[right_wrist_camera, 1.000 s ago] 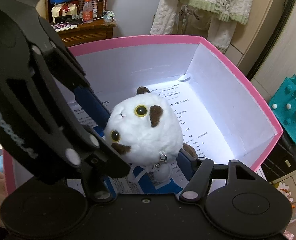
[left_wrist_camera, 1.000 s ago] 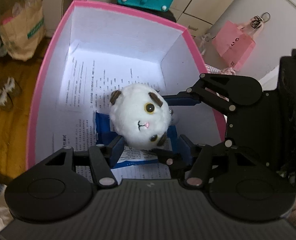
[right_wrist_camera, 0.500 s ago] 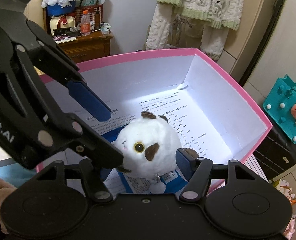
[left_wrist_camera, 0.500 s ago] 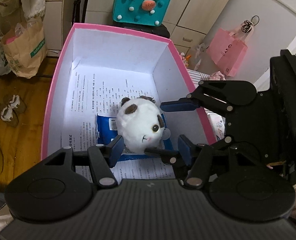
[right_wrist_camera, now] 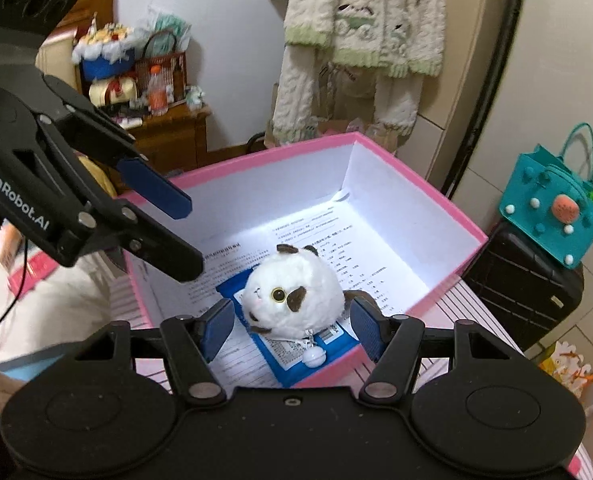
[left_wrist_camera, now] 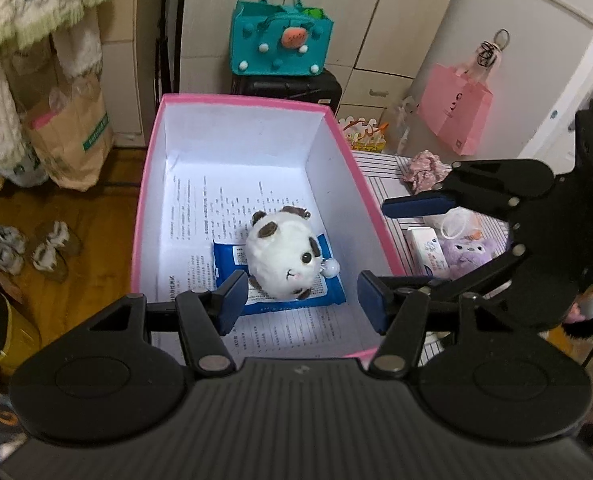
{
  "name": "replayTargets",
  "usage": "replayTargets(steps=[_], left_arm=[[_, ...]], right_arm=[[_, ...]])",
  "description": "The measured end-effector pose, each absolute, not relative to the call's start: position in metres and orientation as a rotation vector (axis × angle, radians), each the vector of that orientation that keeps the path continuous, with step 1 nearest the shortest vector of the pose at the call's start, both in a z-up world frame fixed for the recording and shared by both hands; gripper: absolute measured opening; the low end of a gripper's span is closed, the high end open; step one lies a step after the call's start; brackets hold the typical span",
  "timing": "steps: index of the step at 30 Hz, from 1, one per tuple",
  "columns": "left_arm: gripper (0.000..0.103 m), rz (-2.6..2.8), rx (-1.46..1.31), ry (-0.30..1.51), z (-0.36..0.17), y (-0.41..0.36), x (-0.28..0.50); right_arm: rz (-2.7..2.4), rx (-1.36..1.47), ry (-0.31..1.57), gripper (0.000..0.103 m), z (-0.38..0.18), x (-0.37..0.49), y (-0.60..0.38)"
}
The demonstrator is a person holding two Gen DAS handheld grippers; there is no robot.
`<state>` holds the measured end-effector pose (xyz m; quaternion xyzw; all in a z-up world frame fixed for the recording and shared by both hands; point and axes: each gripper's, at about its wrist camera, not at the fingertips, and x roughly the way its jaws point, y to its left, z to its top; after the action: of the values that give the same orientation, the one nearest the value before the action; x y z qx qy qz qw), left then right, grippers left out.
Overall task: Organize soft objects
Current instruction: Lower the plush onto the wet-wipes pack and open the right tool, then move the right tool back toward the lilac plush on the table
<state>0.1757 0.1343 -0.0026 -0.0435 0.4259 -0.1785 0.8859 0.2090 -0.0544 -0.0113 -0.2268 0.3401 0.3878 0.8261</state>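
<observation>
A round white plush cat (left_wrist_camera: 283, 256) with brown patches and a small bell lies on a blue packet (left_wrist_camera: 280, 280) inside the pink box (left_wrist_camera: 146, 184). It also shows in the right wrist view (right_wrist_camera: 292, 294). My left gripper (left_wrist_camera: 302, 300) is open and empty, held above the near end of the box. My right gripper (right_wrist_camera: 292, 330) is open and empty, above the box's side. Each gripper shows in the other's view: the right gripper (left_wrist_camera: 400, 240) at the right, the left gripper (right_wrist_camera: 168, 228) at the left.
Printed paper sheets (left_wrist_camera: 200, 216) line the box floor. On the striped surface right of the box lie a purple plush (left_wrist_camera: 470, 252), a pink floral cloth (left_wrist_camera: 424, 166) and a small white carton (left_wrist_camera: 426, 248). A teal bag (left_wrist_camera: 282, 40) sits on a black suitcase behind the box.
Both grippers have let go of the plush cat and pulled up and back. The cat dropped onto the blue packet in the box and now lies there on its own.
</observation>
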Motion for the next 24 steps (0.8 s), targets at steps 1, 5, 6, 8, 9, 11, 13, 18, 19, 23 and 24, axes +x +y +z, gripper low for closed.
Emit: replayTargets(steps=[1,5,6,8,9,11,13,18,19,23,24], left_arm=[[0.060,-0.368,-0.069,0.875,0.004,0.133,0.170],[0.060,-0.361,0.009,0.839,0.024,0.125,0.152],[0.060,-0.363,0.023,0.834,0.029,0.122,0.147],[0.060,-0.373,0.049,0.827,0.037,0.117,0.138],[0.060,-0.381,0.062,0.821,0.040,0.114,0.133],[0.060,-0.393,0.099,0.798,0.045,0.106,0.121],[0.060,-0.397,0.139,0.775,0.047,0.099,0.108],[0.061,-0.454,0.171,0.785,0.050,0.081,0.086],[0.062,-0.463,0.179,0.784,0.051,0.078,0.082],[0.064,-0.484,0.212,0.771,0.056,0.063,0.072],[0.064,-0.491,0.219,0.769,0.058,0.059,0.071]], right_arm=[[0.822,-0.468,0.722,0.068,-0.006,0.206,-0.058],[0.819,-0.416,0.725,0.069,0.012,0.192,-0.071],[0.819,-0.405,0.725,0.069,0.016,0.187,-0.074],[0.816,-0.381,0.728,0.069,0.022,0.179,-0.080],[0.817,-0.371,0.731,0.069,0.025,0.176,-0.082],[0.822,-0.353,0.733,0.069,0.031,0.168,-0.088],[0.821,-0.339,0.735,0.069,0.036,0.159,-0.095],[0.784,-0.331,0.744,0.070,0.045,0.141,-0.113],[0.780,-0.326,0.745,0.070,0.047,0.137,-0.118],[0.774,-0.296,0.738,0.070,0.054,0.122,-0.139],[0.767,-0.294,0.733,0.070,0.055,0.118,-0.144]])
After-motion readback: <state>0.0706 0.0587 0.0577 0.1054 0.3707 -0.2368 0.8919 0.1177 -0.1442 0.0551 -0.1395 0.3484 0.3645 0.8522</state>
